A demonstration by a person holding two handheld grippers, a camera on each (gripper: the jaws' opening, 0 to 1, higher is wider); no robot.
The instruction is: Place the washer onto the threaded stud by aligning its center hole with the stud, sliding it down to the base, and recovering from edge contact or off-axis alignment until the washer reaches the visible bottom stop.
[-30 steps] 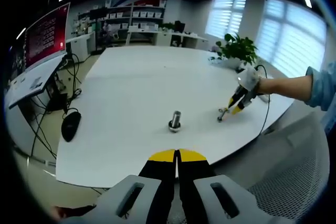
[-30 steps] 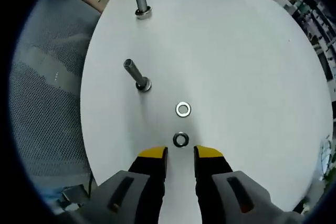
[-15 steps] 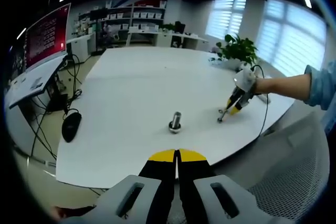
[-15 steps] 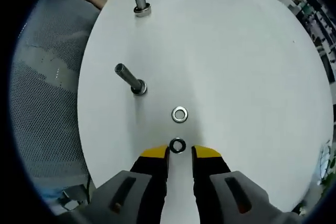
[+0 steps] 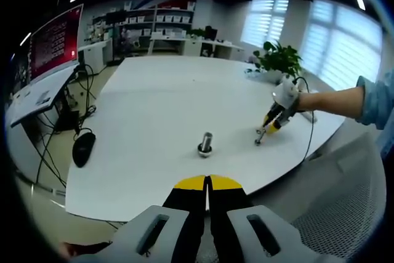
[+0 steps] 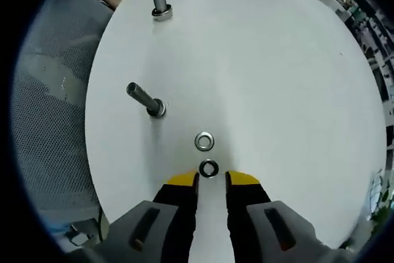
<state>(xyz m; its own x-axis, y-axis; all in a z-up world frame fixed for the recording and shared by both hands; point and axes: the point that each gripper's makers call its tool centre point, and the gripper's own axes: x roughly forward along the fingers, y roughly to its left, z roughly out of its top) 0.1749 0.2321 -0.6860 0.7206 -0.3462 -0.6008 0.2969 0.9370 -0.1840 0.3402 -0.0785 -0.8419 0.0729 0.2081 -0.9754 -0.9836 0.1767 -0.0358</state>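
Right gripper (image 6: 211, 180): jaws parted narrowly, tips just short of the dark washer (image 6: 209, 167) lying flat on the table (image 6: 277, 90).
Second washer (image 6: 204, 141): flat, just beyond.
Stud (image 6: 143, 98): near, upright.
Left gripper (image 5: 207, 183): jaws closed together, holding nothing.

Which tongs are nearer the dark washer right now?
Right. The right tongs are open, tips flanking the dark washer; the left tongs are shut, off the table edge.
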